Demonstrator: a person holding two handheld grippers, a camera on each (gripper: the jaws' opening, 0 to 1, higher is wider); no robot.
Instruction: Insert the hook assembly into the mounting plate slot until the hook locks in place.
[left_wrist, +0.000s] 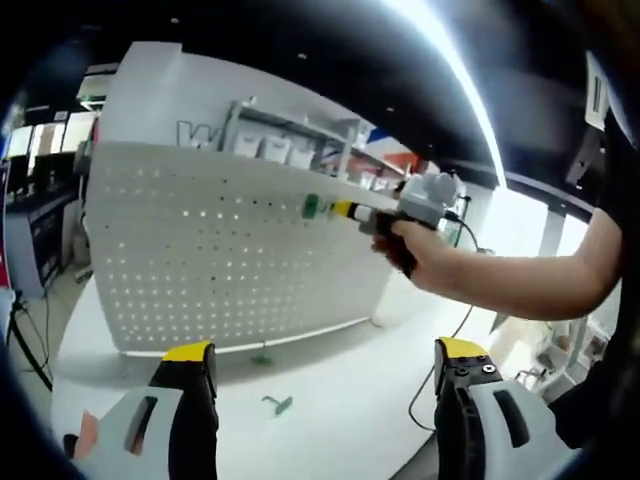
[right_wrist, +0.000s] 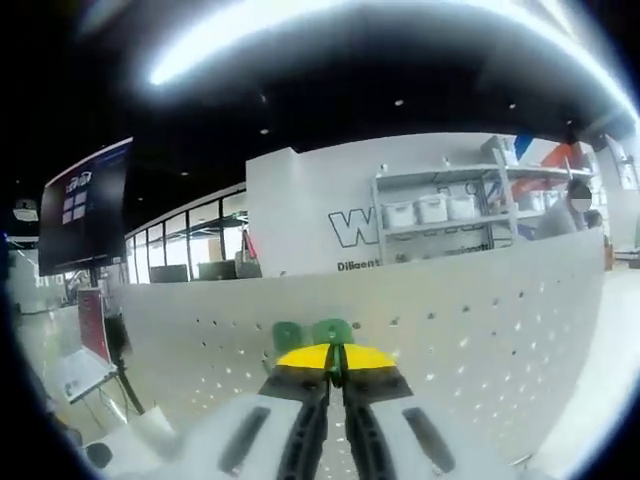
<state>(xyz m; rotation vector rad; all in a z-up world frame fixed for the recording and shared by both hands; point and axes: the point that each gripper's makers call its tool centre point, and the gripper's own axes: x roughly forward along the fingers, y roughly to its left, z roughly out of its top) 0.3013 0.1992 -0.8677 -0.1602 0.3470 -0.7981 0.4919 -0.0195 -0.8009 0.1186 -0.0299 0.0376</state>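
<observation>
A white pegboard stands upright on a white table. A person's hand holds my right gripper at the board's upper right edge, shut on a green hook that meets the board's top rim. In the right gripper view the yellow-tipped jaws of the right gripper are pressed together, and the green hook sticks out past them against the pegboard. My left gripper hangs open in front of the board, low over the table, with nothing between its jaws.
Two more green hooks lie on the table: one at the board's foot, another nearer me. A black cable trails off the table's right side. Shelves with white bins stand behind the board, and a dark screen is at left.
</observation>
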